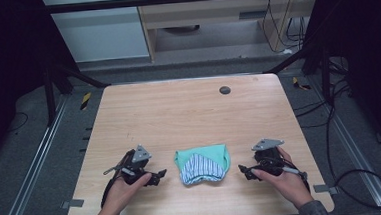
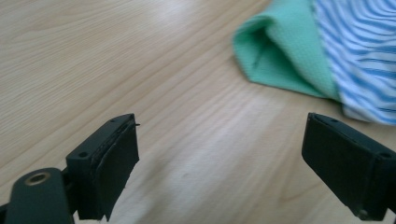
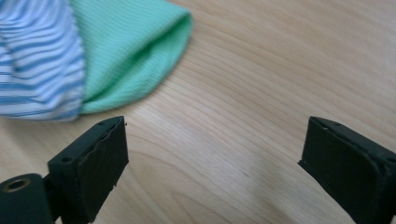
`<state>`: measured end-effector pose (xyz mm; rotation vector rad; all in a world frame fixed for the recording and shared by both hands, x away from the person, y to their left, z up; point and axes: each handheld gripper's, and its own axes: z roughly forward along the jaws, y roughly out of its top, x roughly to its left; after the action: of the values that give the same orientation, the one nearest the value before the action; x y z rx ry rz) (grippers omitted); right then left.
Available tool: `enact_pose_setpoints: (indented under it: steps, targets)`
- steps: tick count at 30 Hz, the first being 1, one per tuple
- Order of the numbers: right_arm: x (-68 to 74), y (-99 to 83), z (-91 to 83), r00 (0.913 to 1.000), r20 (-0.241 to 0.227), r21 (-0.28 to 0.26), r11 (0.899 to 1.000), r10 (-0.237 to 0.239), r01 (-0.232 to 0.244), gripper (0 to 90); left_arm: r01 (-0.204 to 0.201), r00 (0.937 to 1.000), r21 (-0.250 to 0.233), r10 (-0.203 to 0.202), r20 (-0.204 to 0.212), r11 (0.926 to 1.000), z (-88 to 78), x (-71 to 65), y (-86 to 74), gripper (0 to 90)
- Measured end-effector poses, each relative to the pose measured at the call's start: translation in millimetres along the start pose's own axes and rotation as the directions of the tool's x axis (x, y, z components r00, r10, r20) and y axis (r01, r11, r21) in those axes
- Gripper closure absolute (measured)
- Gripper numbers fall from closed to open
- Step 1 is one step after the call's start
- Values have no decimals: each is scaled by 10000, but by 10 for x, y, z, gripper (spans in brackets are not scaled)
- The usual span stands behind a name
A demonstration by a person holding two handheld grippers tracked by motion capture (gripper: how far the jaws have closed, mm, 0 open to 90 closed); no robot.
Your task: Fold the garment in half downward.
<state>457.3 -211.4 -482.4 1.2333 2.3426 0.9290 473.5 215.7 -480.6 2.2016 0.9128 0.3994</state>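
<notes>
A folded cloth (image 1: 202, 163), mint green with a blue-and-white striped panel, lies on the wooden table (image 1: 179, 113) near its front edge. My left gripper (image 1: 158, 176) rests just left of it, jaws wide open with bare wood between them; the cloth (image 2: 299, 51) sits ahead and to the right in the left gripper view. My right gripper (image 1: 243, 171) rests just right of the cloth, also open and holding nothing. The right gripper view has the cloth (image 3: 126, 42) at upper left, beyond the left jaw.
A small dark round disc (image 1: 224, 90) sits near the table's far edge. Bare wood spreads behind the cloth. Metal rails and cables (image 1: 355, 177) run along the floor on both sides of the table.
</notes>
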Motion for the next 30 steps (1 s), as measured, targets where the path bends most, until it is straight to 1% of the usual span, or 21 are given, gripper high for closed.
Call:
enact_pose_setpoints:
  steps: [1,2,4,6,7,10,13,15,16,17,18,20,21,22,23,25,26,28,30]
  targets:
    - [-35,-3,17,9999,4,36,9999,118,-118,76,112,9997,19,-112,-237,9999,6,67,-19,99]
    - [-84,-13,42,9995,148,73,9996,263,-264,82,145,9991,41,-143,-406,9999,11,119,-33,98]
    - [-163,-17,74,9987,411,254,9992,308,-318,82,314,9976,77,-309,-616,9995,14,204,-55,94]
    - [-227,-8,93,9972,623,265,9987,416,-433,82,519,9944,121,-506,-925,9986,17,297,-77,93]
    - [-270,3,108,9959,689,189,9980,595,-609,80,578,9928,154,-559,-1055,9982,26,333,-86,93]
    - [-360,41,155,9904,878,-31,9942,1072,-1074,83,731,9898,260,-693,-1245,9970,61,411,-111,92]
    - [-426,77,232,9862,1044,-167,9917,1284,-1273,84,956,9862,312,-904,-1384,9949,102,506,-129,89]
    - [-460,97,281,9826,1243,-256,9904,1383,-1361,84,1086,9823,161,-1048,-1555,9940,111,554,-132,89]
    - [-479,115,313,9798,1329,-300,9887,1497,-1470,85,1102,9807,103,-1070,-1639,9939,114,572,-135,90]
    - [-489,129,325,9780,1379,-291,9877,1563,-1538,85,1064,9768,49,-1036,-1876,9943,128,605,-143,90]
    - [-502,161,338,9750,1503,-388,9864,1636,-1596,85,981,9752,109,-939,-2005,9951,142,620,-150,90]
    - [-515,195,372,9728,1643,-473,9864,1634,-1577,83,1255,9750,-24,-1238,-1844,9921,176,667,-167,84]
    - [-520,208,385,9715,1629,-517,9848,1721,-1658,84,1334,9755,-72,-1326,-1755,9910,189,684,-170,82]
    - [-526,214,400,9701,1647,-607,9835,1785,-1706,88,1440,9745,-237,-1459,-1706,9893,214,702,-171,76]
    - [-538,217,435,9680,1722,-690,9825,1827,-1732,91,1463,9742,-265,-1486,-1701,9889,228,711,-163,67]
    - [-565,208,494,9631,1955,-623,9824,1850,-1761,131,1480,9741,-219,-1495,-1697,9888,251,716,-142,56]
    - [-578,202,515,9603,2085,-652,9824,1852,-1753,122,1459,9750,-212,-1474,-1665,9891,262,720,-133,52]
    - [-616,195,537,9556,2070,-889,9767,2097,-1951,117,1412,9761,-184,-1423,-1642,9898,277,727,-122,33]
    - [-633,183,559,9550,2127,-1019,9767,2068,-1888,79,1405,9766,-156,-1412,-1625,9900,281,728,-120,24]
